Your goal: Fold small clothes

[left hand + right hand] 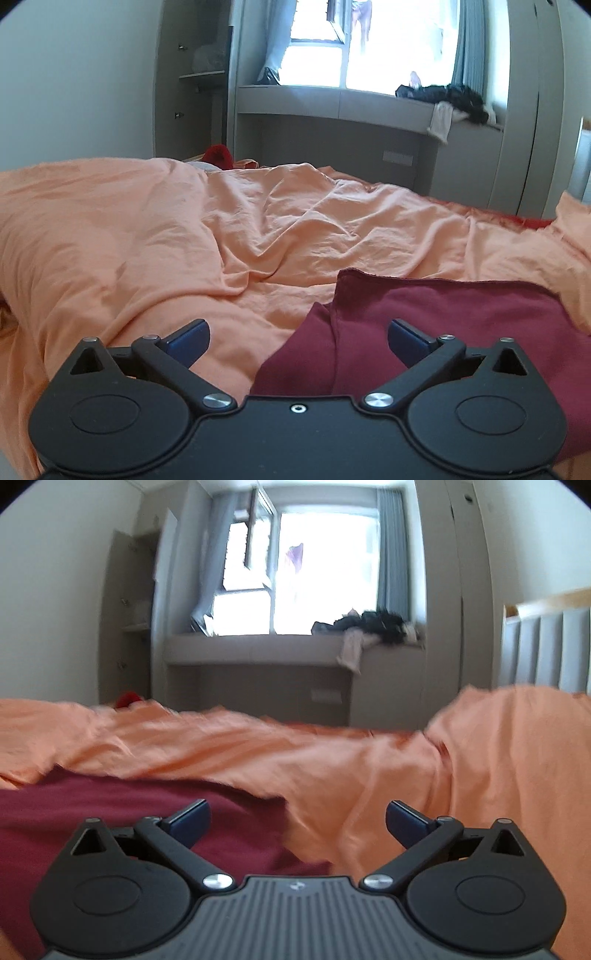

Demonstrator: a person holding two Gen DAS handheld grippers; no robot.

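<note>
Both tools are hovering low over the dark red garment (443,325), which is lying flat on the rumpled orange bedcover (184,229). The left gripper (298,341) is hanging over the garment's left edge with its jaws spread wide, gripping nothing — one blue pad over cover, the other over red cloth. The right gripper (297,821) is sitting at the garment's right edge, equally wide and empty. Beyond the garment, a window ledge (332,99) is carrying a heap of dark clothes (454,96).
</note>
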